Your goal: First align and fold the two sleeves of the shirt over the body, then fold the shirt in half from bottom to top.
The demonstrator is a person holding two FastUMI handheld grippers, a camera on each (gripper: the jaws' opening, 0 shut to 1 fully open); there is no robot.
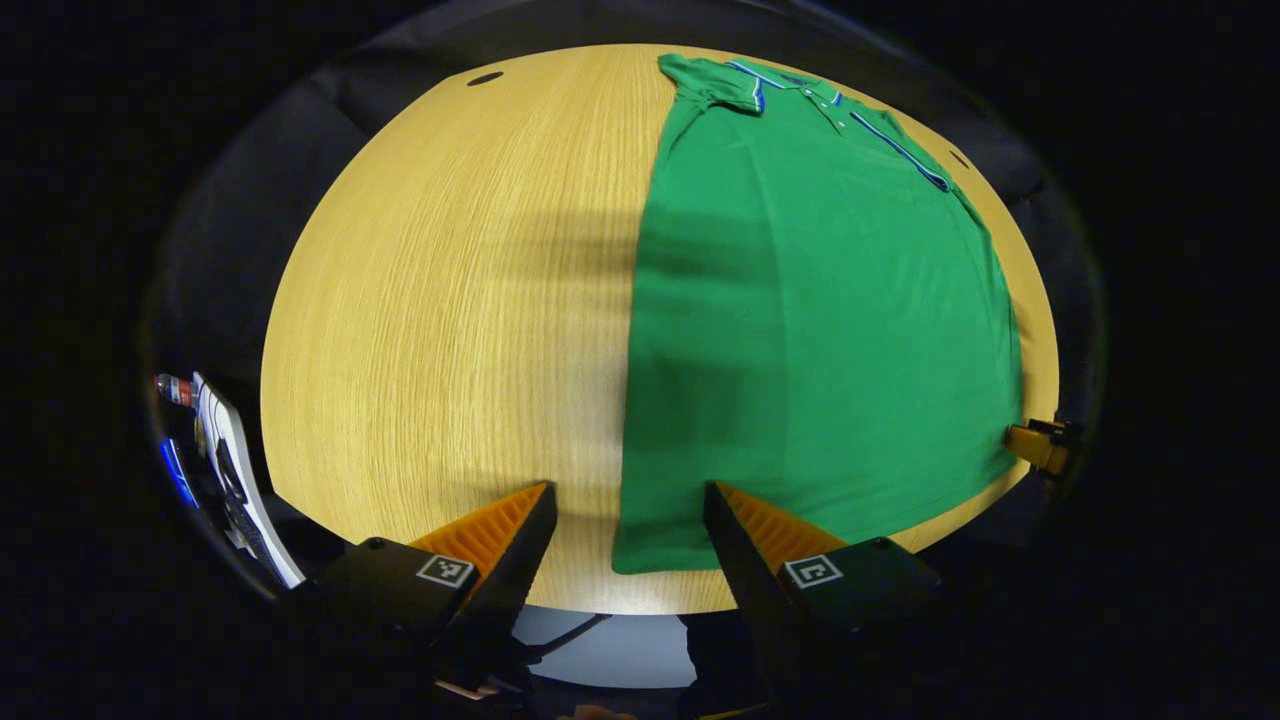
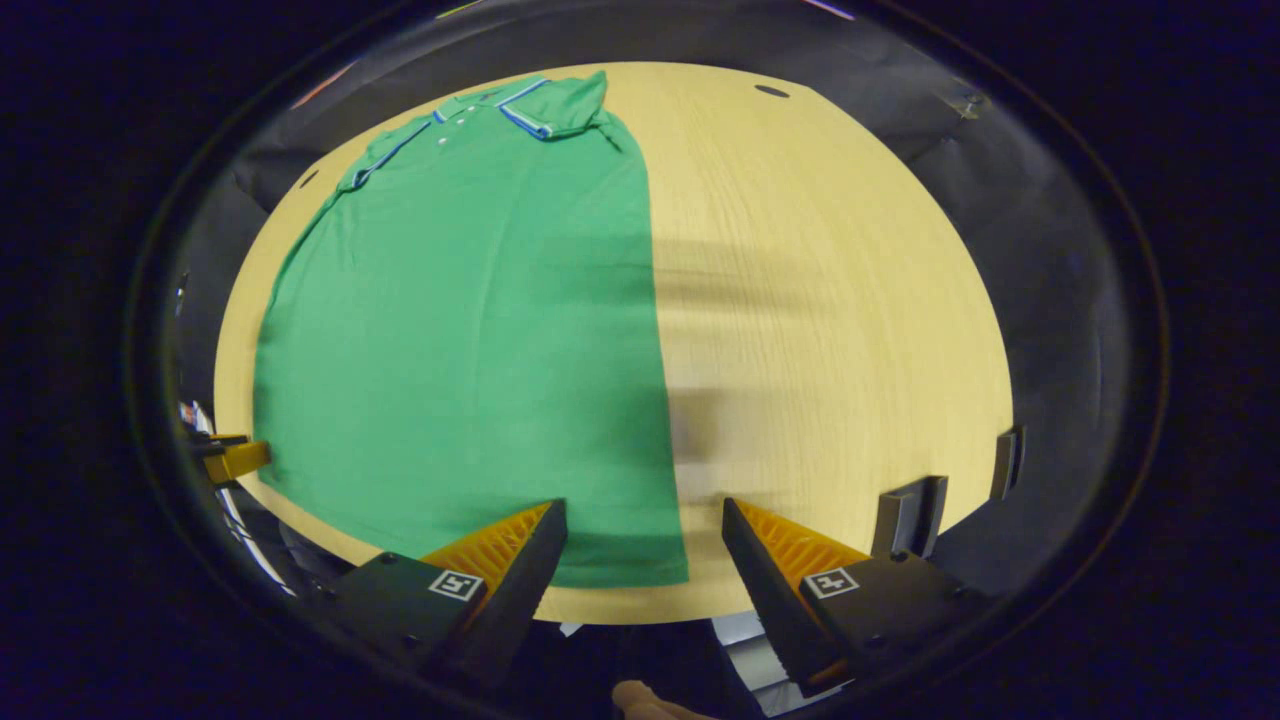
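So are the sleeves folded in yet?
Yes. The shirt lies as a narrow rectangle with straight sides, sleeves tucked over the body; bottom fold not yet done.

Green shirt (image 1: pixel 820 330) w/ blue-white trim, tan woodgrain table (image 1: pixel 440 300)

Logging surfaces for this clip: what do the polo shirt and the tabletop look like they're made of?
Polo shirt: soft matte green knit, probably cotton or a blend; it lies limp with shallow creases, and the collar has striped trim.
Tabletop: light wood-grain surface with fine parallel lines and a slight sheen, possibly laminate or veneer rather than solid wood.
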